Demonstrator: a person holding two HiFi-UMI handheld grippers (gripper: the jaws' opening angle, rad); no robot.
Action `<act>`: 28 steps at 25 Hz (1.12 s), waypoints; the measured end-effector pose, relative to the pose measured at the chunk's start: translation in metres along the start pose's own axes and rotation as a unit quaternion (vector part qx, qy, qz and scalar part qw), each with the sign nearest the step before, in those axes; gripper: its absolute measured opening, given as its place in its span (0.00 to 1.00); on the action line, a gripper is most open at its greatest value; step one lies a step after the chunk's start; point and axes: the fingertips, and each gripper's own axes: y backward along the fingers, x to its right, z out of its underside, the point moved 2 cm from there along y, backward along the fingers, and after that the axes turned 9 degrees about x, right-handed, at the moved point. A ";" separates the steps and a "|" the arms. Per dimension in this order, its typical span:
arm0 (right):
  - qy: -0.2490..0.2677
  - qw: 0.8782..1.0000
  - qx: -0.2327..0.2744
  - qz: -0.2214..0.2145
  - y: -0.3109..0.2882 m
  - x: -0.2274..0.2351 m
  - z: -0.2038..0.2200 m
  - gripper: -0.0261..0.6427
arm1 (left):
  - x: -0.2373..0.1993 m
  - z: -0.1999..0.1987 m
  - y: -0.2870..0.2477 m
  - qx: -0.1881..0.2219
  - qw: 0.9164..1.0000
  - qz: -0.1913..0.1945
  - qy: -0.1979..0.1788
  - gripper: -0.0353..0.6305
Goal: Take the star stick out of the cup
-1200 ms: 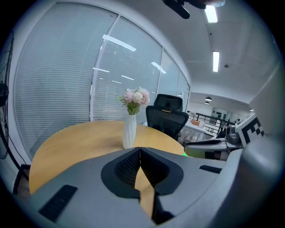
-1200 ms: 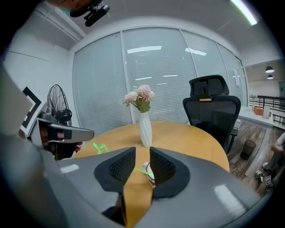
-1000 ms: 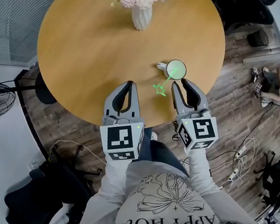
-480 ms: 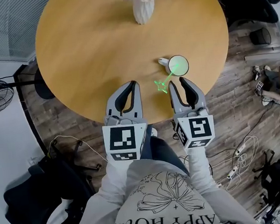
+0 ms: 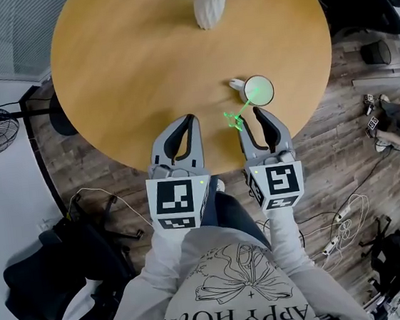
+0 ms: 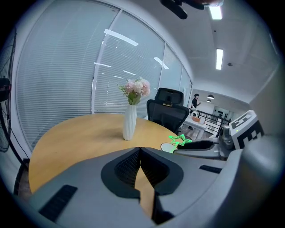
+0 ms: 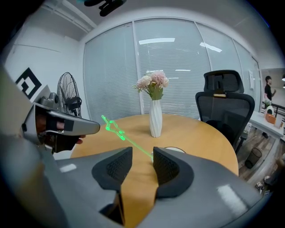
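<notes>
Star stick (image 5: 243, 109) still in cup (image 5: 259, 90), near the edge of the table (image 5: 139, 69), leaning out toward right gripper (image 5: 249, 120), star end just beside that gripper's left finger. Nothing lifted yet. Right jaws just been opening, now wide apart and released, with the green shaft crossing the gap near the tips in the right gripper view, pads not pressing on it. Left gripper (image 5: 185, 121) clenched on nothing, over the table edge, apart from stick and cup. Left to do, by the look of it: close on shaft, draw it clear of cup.
</notes>
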 end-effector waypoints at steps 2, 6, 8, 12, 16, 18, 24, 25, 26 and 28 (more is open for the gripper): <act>0.004 1.000 -0.001 -0.002 -0.002 -0.002 0.001 0.28 | -0.001 0.002 0.001 -0.001 1.000 -0.002 0.001 0.06; 0.022 1.000 -0.003 0.000 -0.006 -0.002 0.001 0.29 | -0.004 0.004 0.001 -0.005 1.000 -0.005 0.002 0.06; 0.026 1.000 -0.001 0.000 -0.008 -0.004 -0.001 0.29 | -0.006 0.005 0.001 -0.006 1.000 -0.008 0.003 0.06; 0.028 1.000 0.005 -0.001 -0.011 -0.006 -0.005 0.29 | -0.011 0.006 0.003 -0.006 1.000 -0.012 0.005 0.06; 0.036 0.999 0.006 -0.003 -0.013 -0.008 -0.006 0.29 | -0.012 0.006 0.003 -0.007 1.000 -0.012 0.007 0.06; 0.039 0.999 0.008 -0.005 -0.014 -0.011 -0.008 0.29 | -0.012 0.006 0.003 -0.007 1.000 -0.012 0.007 0.06; 0.038 0.999 0.010 -0.002 -0.015 -0.014 -0.013 0.27 | -0.016 0.001 0.004 -0.002 1.000 -0.013 0.008 0.06; 0.037 0.999 0.010 0.000 -0.015 -0.014 -0.013 0.24 | -0.016 0.000 0.004 -0.001 1.000 -0.013 0.008 0.06; 0.037 0.999 0.010 0.003 -0.015 -0.014 -0.013 0.22 | -0.016 -0.001 0.004 0.000 1.000 -0.012 0.009 0.06; 0.036 0.999 0.010 0.006 -0.015 -0.014 -0.013 0.22 | -0.017 -0.002 0.003 0.001 1.000 -0.011 0.009 0.06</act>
